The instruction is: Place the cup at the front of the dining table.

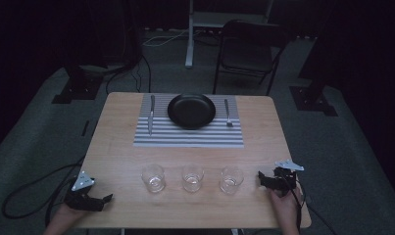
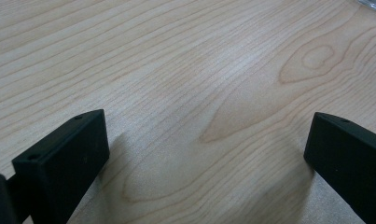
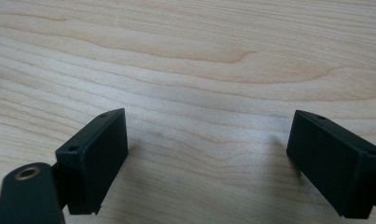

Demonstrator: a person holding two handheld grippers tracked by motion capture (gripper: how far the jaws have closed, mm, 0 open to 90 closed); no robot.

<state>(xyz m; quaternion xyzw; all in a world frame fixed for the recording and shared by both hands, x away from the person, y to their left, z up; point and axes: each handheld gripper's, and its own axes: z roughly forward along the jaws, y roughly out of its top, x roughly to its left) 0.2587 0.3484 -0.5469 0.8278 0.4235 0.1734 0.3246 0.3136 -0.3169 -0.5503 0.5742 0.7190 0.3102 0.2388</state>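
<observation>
The left gripper [image 1: 103, 199] and the right gripper [image 1: 261, 180] rested wide open and empty at the table's [image 1: 116, 142] near corners. Three glasses [image 1: 192, 177] stood between them, untouched; reaching for the nearest seemed next.

Two handheld grippers, each held in a person's bare hand with no sleeve in sight. The left gripper [image 1: 106, 199] is black, topped by a grey three-cornered plate dotted with small holes, and a black cable trails from it in a loop. The right gripper [image 1: 260, 178] is also black, carries the same grey plate, and has a black cable running back along the hand. Close up, each gripper's jaws are matte black rectangular blocks with flat faces and small round screw holes near the corners. The right gripper also shows a brass-coloured threaded insert set in a rounded black part.
</observation>
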